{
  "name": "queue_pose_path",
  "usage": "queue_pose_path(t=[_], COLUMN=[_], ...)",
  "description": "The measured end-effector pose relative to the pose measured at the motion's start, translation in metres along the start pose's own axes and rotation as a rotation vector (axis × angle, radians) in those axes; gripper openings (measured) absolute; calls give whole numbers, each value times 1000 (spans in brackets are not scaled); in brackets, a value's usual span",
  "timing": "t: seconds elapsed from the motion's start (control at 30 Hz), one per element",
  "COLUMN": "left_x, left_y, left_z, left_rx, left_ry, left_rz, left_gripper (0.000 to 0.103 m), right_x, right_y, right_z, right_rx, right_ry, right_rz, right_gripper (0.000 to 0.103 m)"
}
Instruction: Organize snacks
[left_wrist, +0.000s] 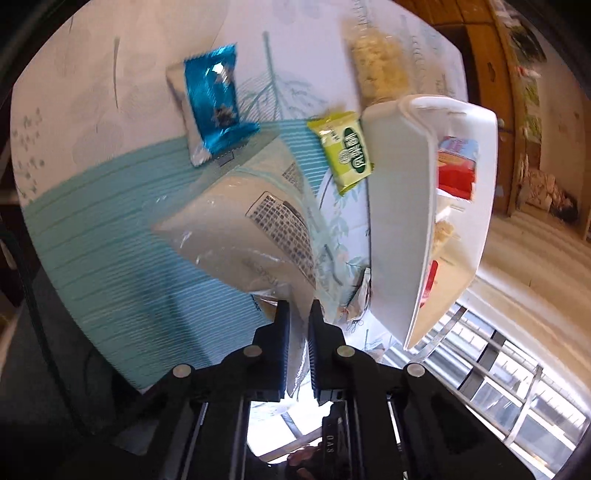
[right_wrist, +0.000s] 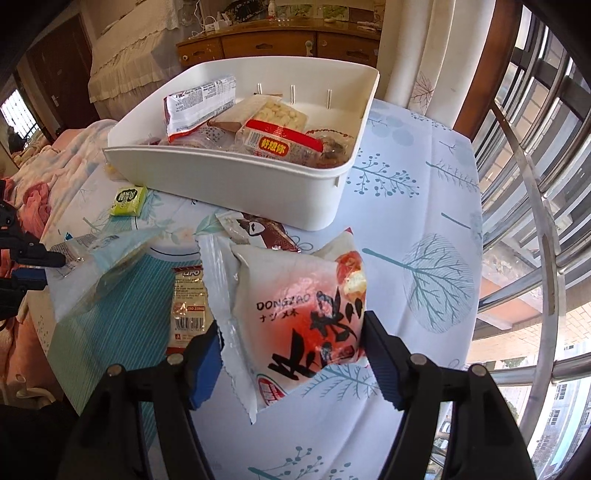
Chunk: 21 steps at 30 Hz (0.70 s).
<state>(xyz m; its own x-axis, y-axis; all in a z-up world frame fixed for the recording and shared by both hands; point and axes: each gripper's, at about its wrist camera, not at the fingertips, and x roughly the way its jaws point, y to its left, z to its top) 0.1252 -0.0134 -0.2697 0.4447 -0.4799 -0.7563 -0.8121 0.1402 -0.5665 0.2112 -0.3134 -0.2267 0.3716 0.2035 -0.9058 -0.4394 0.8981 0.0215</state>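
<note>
The pale blue-and-white plastic snack bag (left_wrist: 255, 236) is pinched at its sealed edge between the nearly closed jaws of the left gripper (left_wrist: 298, 314), and it hangs tilted above the table, its printed panel facing the camera. In the right wrist view the same bag (right_wrist: 99, 266) juts in from the left, held by the black fingers at the left edge.

The white-and-red puffed snack pouch with black lettering (right_wrist: 295, 314) sits between the jaws of the right gripper (right_wrist: 293, 332), which stand about half open; the right finger (right_wrist: 380, 354) touches the pouch's side, while the blue-padded left finger (right_wrist: 207, 354) meets only its crimped edge. Both grippers point steeply down at the table.

On the far side stands the white rectangular plastic bin (right_wrist: 236, 192), already holding several packets. Just left of its near corner lies a small green square packet (right_wrist: 127, 201); near the pouch's left lies a slim white-and-red wafer packet (right_wrist: 188, 302), and a brown-red packet (right_wrist: 262, 230) lies just in front of the bin. In the left wrist view a shiny blue foil packet (left_wrist: 214, 99) lies apart on the leaf-printed tablecloth (right_wrist: 406, 221).
</note>
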Motion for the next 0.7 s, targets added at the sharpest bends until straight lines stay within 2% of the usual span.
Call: queue_pose_path(t=[0.33,0.57,0.7], left_x=[-57,-79,-86], left_y=[-34,-100,-141], left_z=[-11,-29,-42], left_rx=[258,567,773], left_ry=[-12,-27,-65], left_rz=[82,138,157], left_gripper=[3,2,3], right_x=[-29,-51,-62], right_y=[6,17,22], right_z=[12,26,36], right_rx=[26,37,63], right_ry=[-83,-148,-185], right_rz=[26,31,33], right_gripper=[70,70,70])
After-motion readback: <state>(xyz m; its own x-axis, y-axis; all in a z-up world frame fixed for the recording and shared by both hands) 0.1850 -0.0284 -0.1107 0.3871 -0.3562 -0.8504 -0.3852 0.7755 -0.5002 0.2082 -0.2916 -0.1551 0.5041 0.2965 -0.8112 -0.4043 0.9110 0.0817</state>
